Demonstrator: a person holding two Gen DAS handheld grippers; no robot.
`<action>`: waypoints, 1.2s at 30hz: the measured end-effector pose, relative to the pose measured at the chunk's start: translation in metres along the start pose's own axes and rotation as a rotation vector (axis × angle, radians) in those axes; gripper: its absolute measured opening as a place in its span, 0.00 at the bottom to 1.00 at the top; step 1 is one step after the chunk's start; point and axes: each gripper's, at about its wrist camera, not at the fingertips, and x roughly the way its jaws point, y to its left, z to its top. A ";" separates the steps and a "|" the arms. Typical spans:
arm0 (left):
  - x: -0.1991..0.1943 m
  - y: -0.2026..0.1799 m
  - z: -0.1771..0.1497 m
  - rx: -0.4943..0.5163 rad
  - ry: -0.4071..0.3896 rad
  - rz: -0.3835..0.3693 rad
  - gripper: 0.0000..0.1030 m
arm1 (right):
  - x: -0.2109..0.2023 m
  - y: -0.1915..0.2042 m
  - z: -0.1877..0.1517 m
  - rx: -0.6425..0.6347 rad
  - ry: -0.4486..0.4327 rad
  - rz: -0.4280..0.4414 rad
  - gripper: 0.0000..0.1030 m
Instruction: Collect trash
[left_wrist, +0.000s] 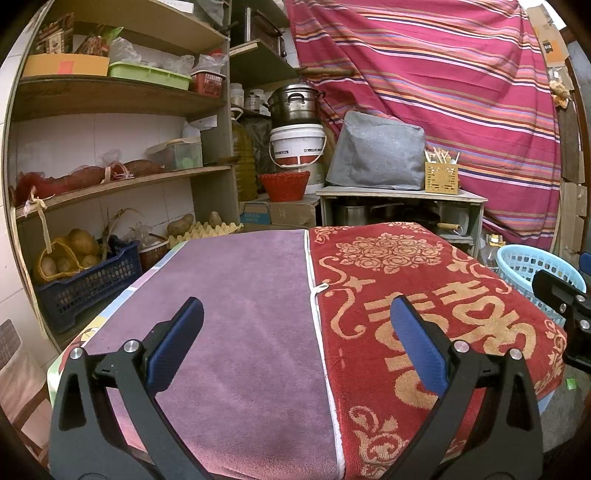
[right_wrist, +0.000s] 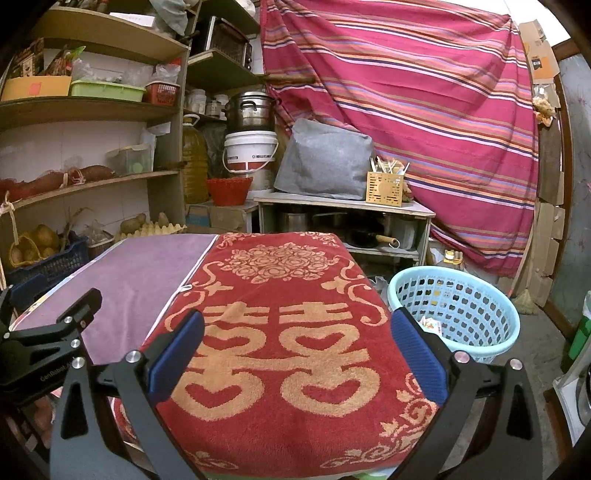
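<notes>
A light blue plastic basket (right_wrist: 458, 321) stands on the floor right of the table, with a piece of wrapper trash (right_wrist: 433, 325) inside it; it also shows in the left wrist view (left_wrist: 532, 273). The table is covered by a purple towel (left_wrist: 236, 314) and a red towel with gold pattern (right_wrist: 288, 332). My left gripper (left_wrist: 295, 317) is open and empty above the towels. My right gripper (right_wrist: 297, 325) is open and empty above the red towel, left of the basket. No trash shows on the table.
Wooden shelves (left_wrist: 110, 99) with boxes, baskets and potatoes stand at the left. A low cabinet (right_wrist: 343, 210) with a grey bag and a chopstick holder stands behind the table. A striped cloth (right_wrist: 406, 92) hangs at the back.
</notes>
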 end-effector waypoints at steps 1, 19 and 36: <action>0.000 0.000 0.000 0.001 0.001 0.000 0.95 | 0.000 0.000 0.000 0.000 0.001 0.001 0.96; -0.001 0.000 0.000 -0.002 0.000 0.002 0.95 | 0.001 0.000 0.000 -0.001 -0.002 0.000 0.96; -0.001 0.000 0.000 -0.003 0.000 0.002 0.95 | 0.001 -0.002 -0.001 -0.001 -0.002 0.001 0.96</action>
